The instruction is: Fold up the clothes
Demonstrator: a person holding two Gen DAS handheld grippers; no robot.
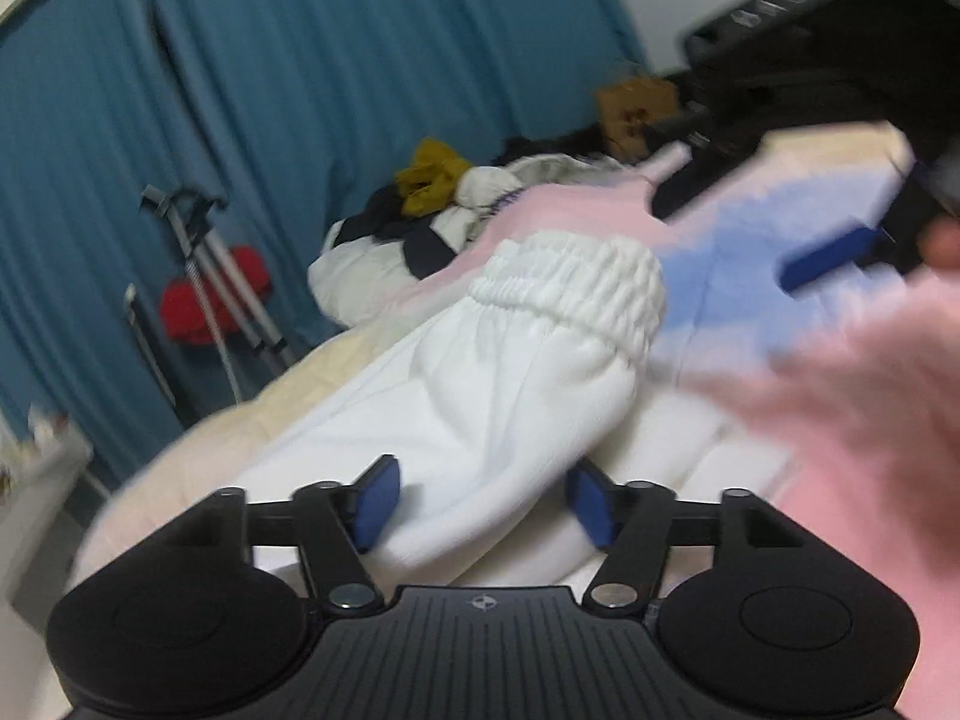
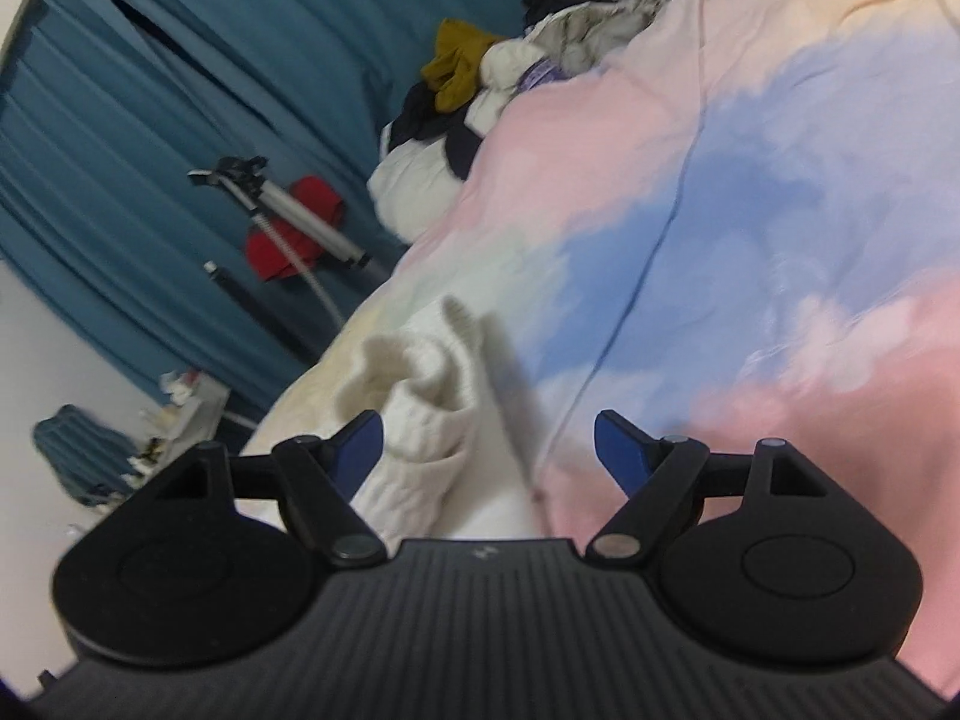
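Note:
A white garment (image 1: 480, 384) with a gathered elastic cuff (image 1: 570, 282) lies on the pastel bedcover (image 1: 750, 252). My left gripper (image 1: 483, 501) is open, its blue pads either side of the white cloth, just above it. In the right wrist view the white garment (image 2: 432, 420) lies bunched at the bed's left edge. My right gripper (image 2: 487, 450) is open above it, the left pad over the cloth, the right pad over the pink bedcover (image 2: 750, 240). The right gripper also shows, blurred, in the left wrist view (image 1: 840, 246).
A pile of white, dark and mustard clothes (image 1: 432, 210) lies at the far end of the bed; it also shows in the right wrist view (image 2: 480, 90). A tripod (image 1: 210, 276) and a red item (image 1: 210, 294) stand by the teal curtain (image 1: 300, 90). Black equipment (image 1: 810, 30) is top right.

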